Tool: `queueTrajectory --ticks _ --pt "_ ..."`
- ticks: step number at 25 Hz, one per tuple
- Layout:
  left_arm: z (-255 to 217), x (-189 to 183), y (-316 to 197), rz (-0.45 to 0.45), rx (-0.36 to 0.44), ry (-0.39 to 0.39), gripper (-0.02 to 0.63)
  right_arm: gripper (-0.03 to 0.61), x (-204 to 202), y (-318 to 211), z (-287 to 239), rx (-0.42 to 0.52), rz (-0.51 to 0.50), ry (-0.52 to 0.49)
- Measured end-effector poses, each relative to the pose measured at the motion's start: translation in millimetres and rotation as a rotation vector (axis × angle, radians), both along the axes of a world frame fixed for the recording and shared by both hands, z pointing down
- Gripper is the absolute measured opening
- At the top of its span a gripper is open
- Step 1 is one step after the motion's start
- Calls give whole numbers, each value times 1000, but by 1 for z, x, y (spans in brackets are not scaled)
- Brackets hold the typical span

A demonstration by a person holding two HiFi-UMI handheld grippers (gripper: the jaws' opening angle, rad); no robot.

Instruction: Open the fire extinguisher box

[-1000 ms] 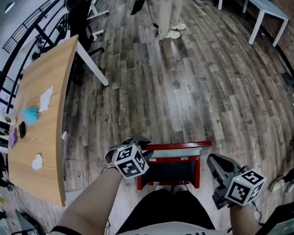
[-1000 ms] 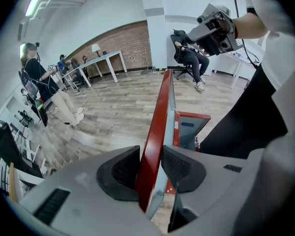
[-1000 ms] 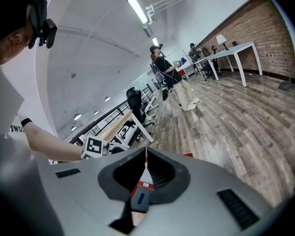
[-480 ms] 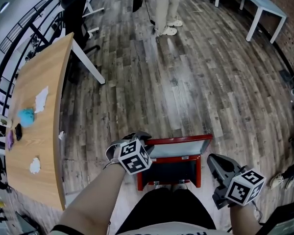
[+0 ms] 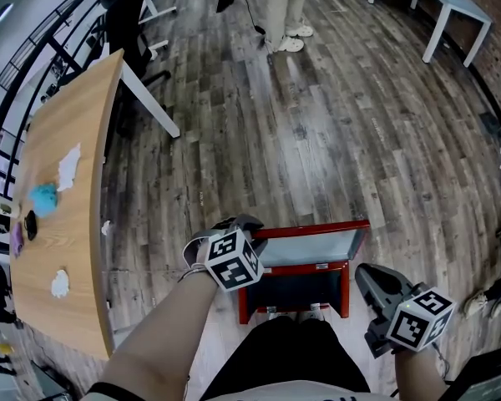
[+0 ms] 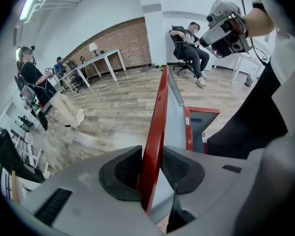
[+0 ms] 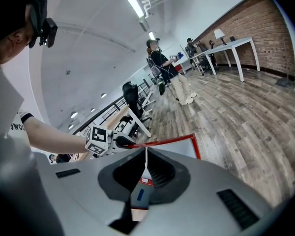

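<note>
Closing on one red door, left gripper jaws

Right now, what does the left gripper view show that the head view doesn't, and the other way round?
Only the left gripper view: the left gripper, pads on both faces of the red lid, jaws having just been closing on it; a seated person by a brick wall. Only the head view: the wooden table with small items. Both: the raised lid, the right gripper off the box, a standing person, plank floor.
</note>
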State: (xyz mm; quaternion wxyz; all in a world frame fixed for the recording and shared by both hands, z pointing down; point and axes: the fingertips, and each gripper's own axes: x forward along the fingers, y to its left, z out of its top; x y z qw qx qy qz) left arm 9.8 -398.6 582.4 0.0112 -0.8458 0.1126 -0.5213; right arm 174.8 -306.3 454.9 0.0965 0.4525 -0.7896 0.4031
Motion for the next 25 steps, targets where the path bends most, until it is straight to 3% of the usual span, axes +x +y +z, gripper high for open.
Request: queueTrajectory --ticks 16,25 --pt "21 0 -27 15 -16 -25 100 15 26 16 33 -81 54 29" --pt "33 2 -37 31 -65 -27 101 15 24 23 50 -117 61 16"
